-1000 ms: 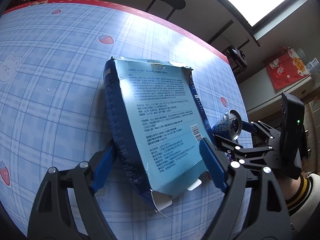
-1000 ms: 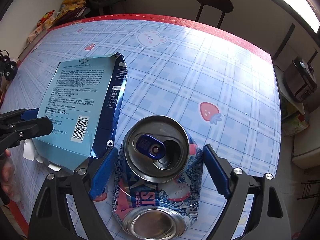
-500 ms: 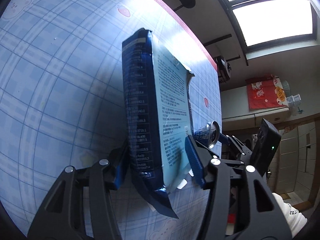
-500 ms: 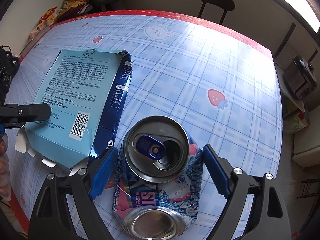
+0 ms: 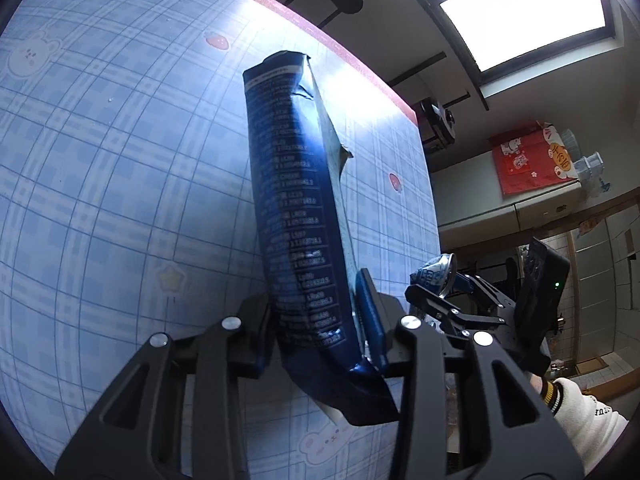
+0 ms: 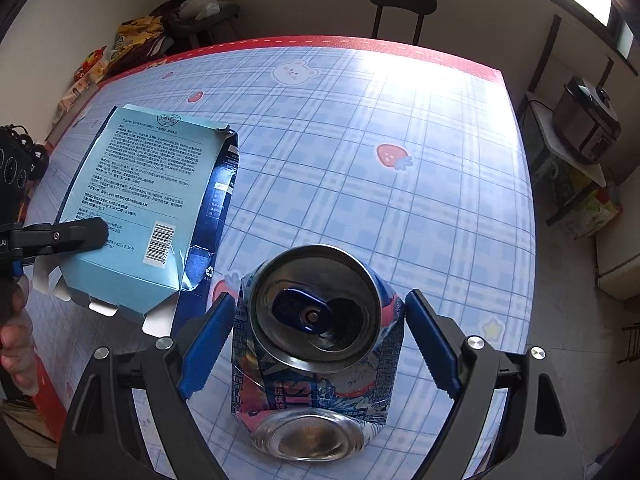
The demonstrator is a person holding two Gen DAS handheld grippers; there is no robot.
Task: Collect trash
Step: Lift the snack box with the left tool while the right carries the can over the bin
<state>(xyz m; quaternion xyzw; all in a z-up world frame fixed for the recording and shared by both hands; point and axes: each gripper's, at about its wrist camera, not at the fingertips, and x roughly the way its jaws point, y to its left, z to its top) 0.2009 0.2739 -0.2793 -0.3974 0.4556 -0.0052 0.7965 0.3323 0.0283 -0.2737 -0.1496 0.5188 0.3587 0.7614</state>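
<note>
Left wrist: left claw (image 5: 316,312) closing on the box (image 5: 294,216), pads pinching its flattened faces, edge-on above the bench (image 5: 100,168).

Right wrist: right claw (image 6: 316,340) spread wide, pads against the crushed can (image 6: 316,344), gripping it over the bench.

A home dining room: cartoon-print tablecloth (image 6: 360,120), round stool (image 6: 402,0), rice cooker (image 6: 586,120), snack bags (image 6: 136,40).

A black chair (image 6: 401,4) stands beyond the plaid tablecloth (image 6: 360,184), snack bags (image 6: 132,46) nearby.
</note>
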